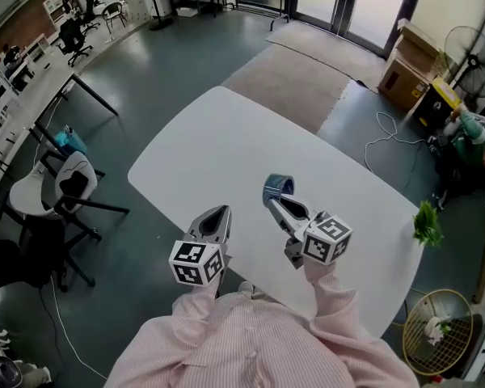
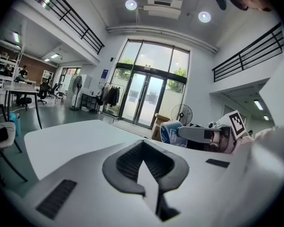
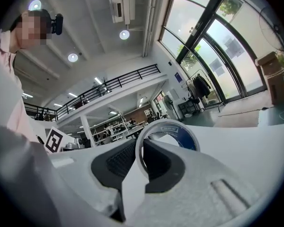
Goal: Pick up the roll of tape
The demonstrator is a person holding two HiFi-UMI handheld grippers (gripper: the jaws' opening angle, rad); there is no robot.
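Right gripper (image 1: 275, 204) clamped on the roll of tape (image 1: 278, 187) above the white table (image 1: 226, 136); left gripper (image 1: 217, 213) closed, empty, alongside.

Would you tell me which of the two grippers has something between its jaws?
The right gripper: its jaws clamp the wall of the tape roll. The left gripper has its jaws shut on nothing.

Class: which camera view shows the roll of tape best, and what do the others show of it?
The right gripper view: the roll of tape fills the centre, its wall pinched by the jaws of the right gripper. The head view shows it small, from above; the left gripper view shows it side-on, farther off.
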